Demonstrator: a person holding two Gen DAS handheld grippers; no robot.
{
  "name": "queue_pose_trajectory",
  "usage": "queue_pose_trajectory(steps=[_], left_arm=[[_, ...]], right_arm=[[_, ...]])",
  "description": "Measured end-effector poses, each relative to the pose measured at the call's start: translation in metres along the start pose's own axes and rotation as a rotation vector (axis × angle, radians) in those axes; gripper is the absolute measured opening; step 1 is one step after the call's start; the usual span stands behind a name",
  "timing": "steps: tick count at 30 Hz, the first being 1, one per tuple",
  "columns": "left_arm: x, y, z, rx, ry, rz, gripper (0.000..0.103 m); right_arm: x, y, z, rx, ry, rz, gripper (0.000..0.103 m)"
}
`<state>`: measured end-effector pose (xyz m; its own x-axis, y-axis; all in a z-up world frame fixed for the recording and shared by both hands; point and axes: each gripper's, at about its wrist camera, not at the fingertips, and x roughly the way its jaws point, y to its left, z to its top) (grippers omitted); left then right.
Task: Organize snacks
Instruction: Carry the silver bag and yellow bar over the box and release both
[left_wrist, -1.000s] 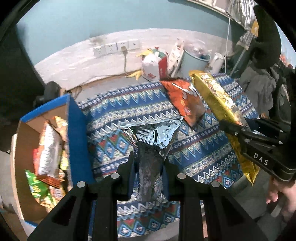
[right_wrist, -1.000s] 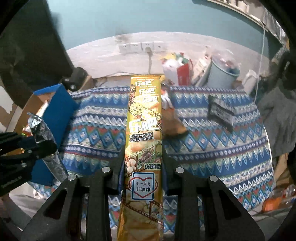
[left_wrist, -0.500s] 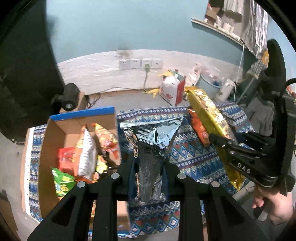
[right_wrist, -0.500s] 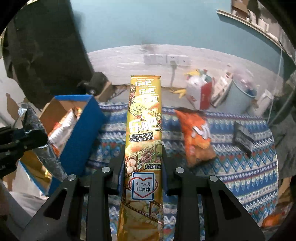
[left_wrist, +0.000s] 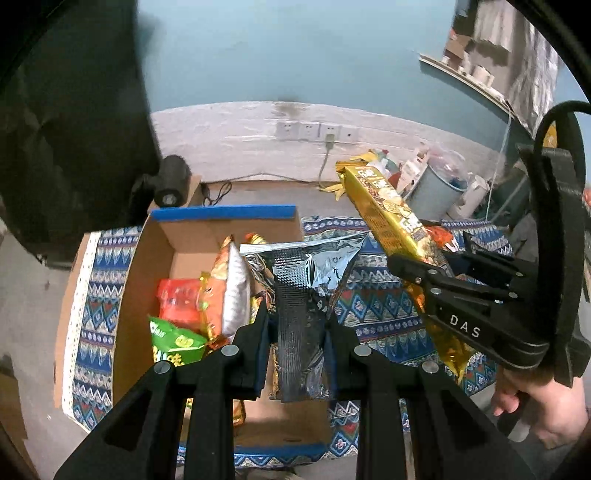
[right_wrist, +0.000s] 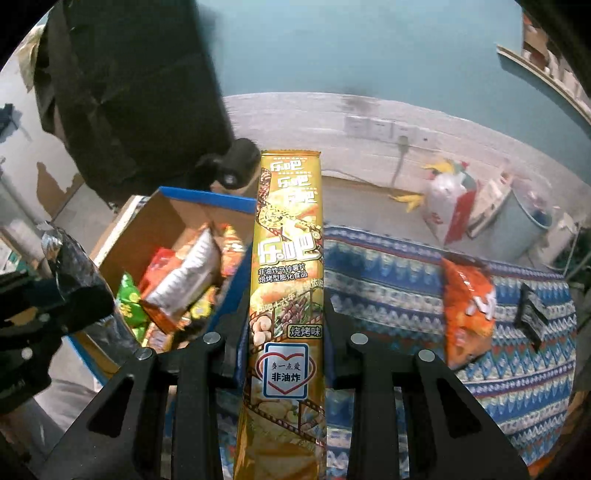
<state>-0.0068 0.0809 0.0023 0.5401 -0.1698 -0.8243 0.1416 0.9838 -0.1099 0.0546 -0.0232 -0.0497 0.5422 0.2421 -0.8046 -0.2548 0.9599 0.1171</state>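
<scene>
Holding one snack in each hand, I have my left tongs (left_wrist: 297, 332) pinched on a silver foil snack bag (left_wrist: 308, 295) and my right tongs (right_wrist: 286, 332) pinched on a long gold potato-crisp pack (right_wrist: 286, 280). Both I judge light, air-filled and crackly, with slick film that can slide between the pads, and the crisps inside would break under a hard squeeze. The foil bag is soft and floppy; I grip it across its narrow middle, and its crimped top fans out above the jaws. The gold pack is stiffer along its length and I hold it low, so most of it stands up past the fingertips and could swing.

The foil bag hangs over the near right part of the open cardboard box (left_wrist: 173, 236), which sits on the patterned cloth of the table (left_wrist: 373, 317) and already holds several packets, a green one (left_wrist: 173, 341) and an orange-and-white one (left_wrist: 231, 291) among them. The gold pack is just right of the box's blue-edged wall, not yet over the opening. An orange chip bag (right_wrist: 467, 314) lies on the cloth, well apart to my right.
</scene>
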Motion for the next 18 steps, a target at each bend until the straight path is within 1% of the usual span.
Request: queue_pose_trajectory(steps=[5,10,14,18], left_arm=[[0.005,0.027,-0.002,-0.042,0.016,0.023,0.025],[0.014,0.044,-0.007,-0.056,0.039,0.053,0.025],[0.02,0.055,-0.012,-0.07,0.061,0.059,0.025],[0.025,0.065,-0.016,-0.076,0.071,0.085,0.025]], right_arm=[[0.017,0.02,0.007,0.0,0.025,0.036,0.029],[0.034,0.045,0.012,-0.024,0.047,0.057,0.029],[0.047,0.06,0.015,-0.024,0.071,0.08,0.029],[0.059,0.073,0.018,-0.03,0.088,0.094,0.029]])
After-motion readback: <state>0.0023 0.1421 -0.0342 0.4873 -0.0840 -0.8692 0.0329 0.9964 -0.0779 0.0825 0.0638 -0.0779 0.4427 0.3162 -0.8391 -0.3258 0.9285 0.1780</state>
